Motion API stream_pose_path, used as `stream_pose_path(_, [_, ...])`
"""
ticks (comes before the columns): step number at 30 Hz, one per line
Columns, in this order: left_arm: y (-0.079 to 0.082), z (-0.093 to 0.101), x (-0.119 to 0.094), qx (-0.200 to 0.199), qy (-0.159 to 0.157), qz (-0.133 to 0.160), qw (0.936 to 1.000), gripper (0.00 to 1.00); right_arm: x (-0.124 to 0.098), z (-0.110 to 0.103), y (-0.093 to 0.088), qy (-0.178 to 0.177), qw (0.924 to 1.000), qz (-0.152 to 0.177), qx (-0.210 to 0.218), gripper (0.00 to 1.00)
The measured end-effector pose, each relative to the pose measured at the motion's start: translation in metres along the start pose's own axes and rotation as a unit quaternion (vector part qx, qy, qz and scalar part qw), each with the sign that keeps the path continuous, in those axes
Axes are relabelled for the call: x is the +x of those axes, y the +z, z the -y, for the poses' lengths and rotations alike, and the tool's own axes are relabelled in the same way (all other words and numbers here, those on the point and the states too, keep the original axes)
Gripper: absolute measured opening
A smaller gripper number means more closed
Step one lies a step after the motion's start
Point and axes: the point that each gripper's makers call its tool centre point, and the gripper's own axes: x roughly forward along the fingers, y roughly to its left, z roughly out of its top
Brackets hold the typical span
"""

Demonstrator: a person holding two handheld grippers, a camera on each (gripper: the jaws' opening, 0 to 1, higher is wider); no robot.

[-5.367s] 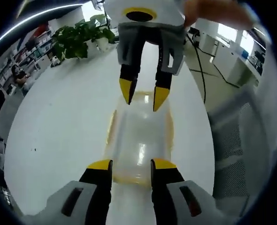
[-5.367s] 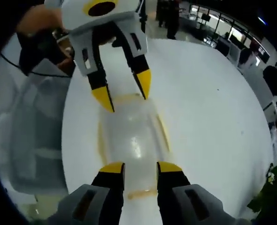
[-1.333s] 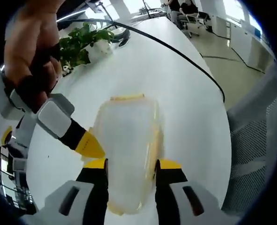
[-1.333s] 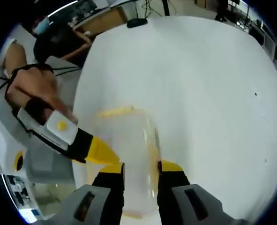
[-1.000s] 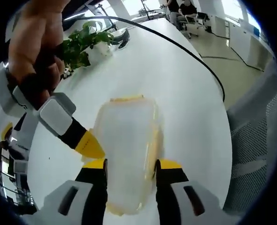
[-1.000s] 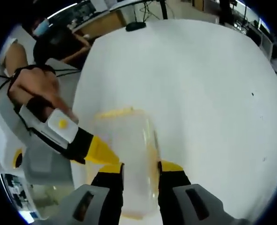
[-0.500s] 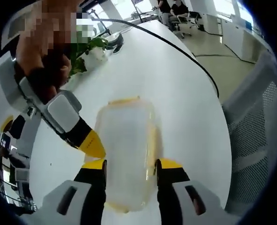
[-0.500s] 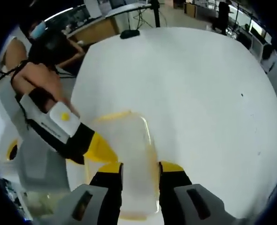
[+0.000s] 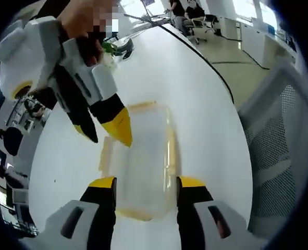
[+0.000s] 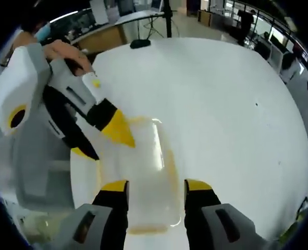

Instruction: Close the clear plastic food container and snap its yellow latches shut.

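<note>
The white table (image 9: 195,88) takes up most of both views, and the clear plastic food container (image 9: 143,161) lies on it at lower centre, lid down, between the parted tips of the left gripper (image 9: 146,182) and likewise of the right gripper (image 10: 155,186), neither clamped on it. Half a second ago each gripper's yellow tip pressed low at the container's left edge; now it is higher, over the lid. The light container could skid if a tip presses a yellow latch (image 9: 170,151) off-centre, leaving that latch unsnapped.
</note>
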Motion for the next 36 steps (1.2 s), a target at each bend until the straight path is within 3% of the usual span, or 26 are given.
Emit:
stream_pose_path(16, [-0.014, -0.011, -0.001, -0.023, -0.033, -0.005, 0.9992, 0.71, -0.005, -0.013, -0.028, -0.03, 0.9993, 0.01, -0.022, 0.6])
stream_pose_path(19, [-0.016, -0.014, 0.002, -0.024, -0.04, -0.011, 0.9988, 0.75, -0.006, -0.014, -0.026, -0.035, 0.9988, 0.027, -0.02, 0.63])
stream_pose_path(29, [-0.016, -0.014, 0.009, -0.034, -0.066, -0.017, 0.9971, 0.79, -0.001, -0.02, -0.036, -0.043, 0.9983, 0.021, -0.035, 0.69])
stream_pose_path(32, [-0.019, -0.014, 0.014, -0.008, -0.066, -0.03, 0.9973, 0.79, 0.002, -0.018, -0.04, -0.051, 0.9977, 0.012, -0.043, 0.7])
stream_pose_path(36, [-0.017, -0.016, 0.016, -0.019, -0.071, -0.026, 0.9969, 0.79, 0.003, -0.016, -0.04, -0.053, 0.9975, 0.012, -0.044, 0.72])
